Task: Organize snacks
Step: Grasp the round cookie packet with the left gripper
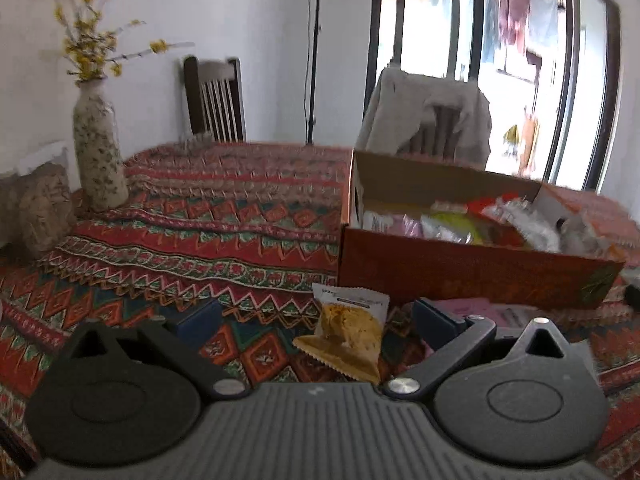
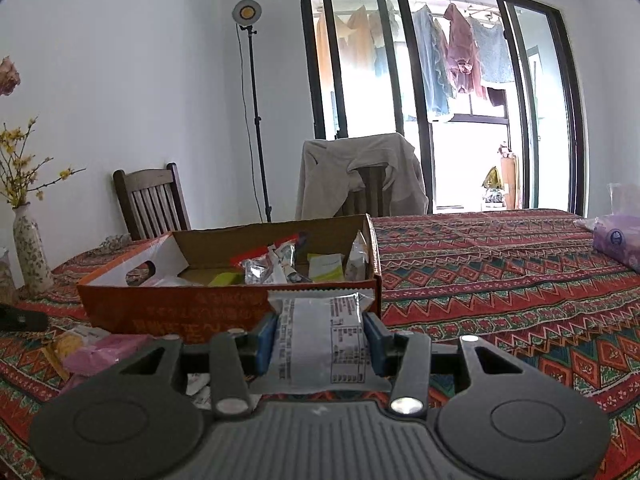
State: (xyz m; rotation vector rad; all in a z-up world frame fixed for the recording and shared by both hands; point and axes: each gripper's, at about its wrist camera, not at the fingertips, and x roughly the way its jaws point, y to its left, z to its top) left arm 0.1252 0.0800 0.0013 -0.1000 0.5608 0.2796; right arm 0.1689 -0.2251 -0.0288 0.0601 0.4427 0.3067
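**Silver packet clamped in front of the box, yellow packet lying free**

Right gripper: clenched on a silver snack packet, blue pads pressing on its two long edges. Packet held flat, printed back side up, long axis pointing away from the claw, straight toward the orange cardboard box. Box directly ahead and very near; far end of the packet already level with the near wall in the right wrist view, but not yet above the open inside. Inside the box: several wrapped snacks, piled loosely. Probably only a short carry forward and over the wall needed, then a release. Possible risk: front edge of the packet catching on the wall if kept low.

Left gripper: released, jaws wide apart, nothing pressed between them. Yellow snack packet lying on the patterned tablecloth, between the open fingers but nearer the right-side one, touching neither as far as visible. Long axis roughly along the pointing line, a little tilted. Box beyond it and to the right. Pink packet beside the box wall, partly hidden behind a finger.

For the box, right hand clearly nearer; for the yellow packet, the left.
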